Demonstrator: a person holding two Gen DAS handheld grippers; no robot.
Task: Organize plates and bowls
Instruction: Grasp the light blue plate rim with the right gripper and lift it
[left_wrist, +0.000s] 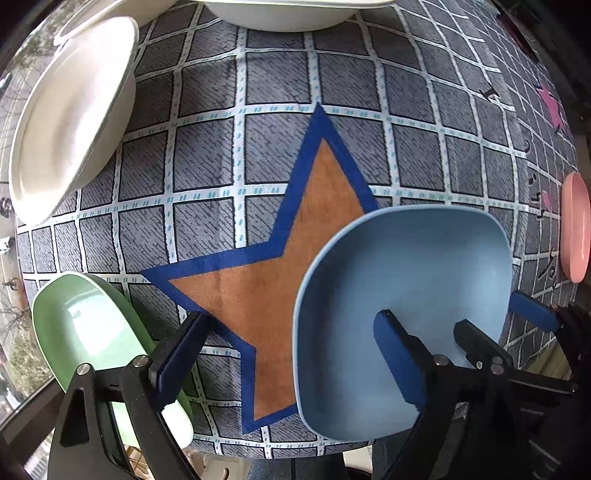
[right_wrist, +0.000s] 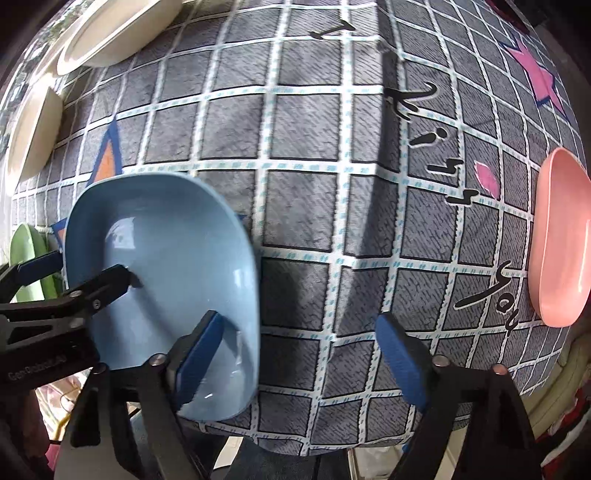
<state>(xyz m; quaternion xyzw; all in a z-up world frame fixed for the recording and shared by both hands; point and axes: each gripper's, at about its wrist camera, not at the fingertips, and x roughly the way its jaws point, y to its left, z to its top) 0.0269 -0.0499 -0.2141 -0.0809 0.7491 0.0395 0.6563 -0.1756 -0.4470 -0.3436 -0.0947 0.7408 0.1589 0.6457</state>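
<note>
A light blue bowl (left_wrist: 406, 295) sits on the grey checked cloth near the table's front edge; it also shows in the right wrist view (right_wrist: 166, 266). My left gripper (left_wrist: 291, 350) is open, its right finger (left_wrist: 399, 362) inside the bowl and its left finger beside a green bowl (left_wrist: 85, 332). My right gripper (right_wrist: 303, 354) is open, its left finger (right_wrist: 199, 354) inside the blue bowl's right part, its right finger over the cloth. A pink bowl (right_wrist: 561, 236) lies at the right. White bowls (left_wrist: 74, 114) stand at the far left.
Another white bowl (left_wrist: 288, 14) is at the far edge, also in the right wrist view (right_wrist: 114, 33). The cloth carries an orange star (left_wrist: 280, 266) and a pink star (right_wrist: 535, 70). The table's front edge runs just below both grippers.
</note>
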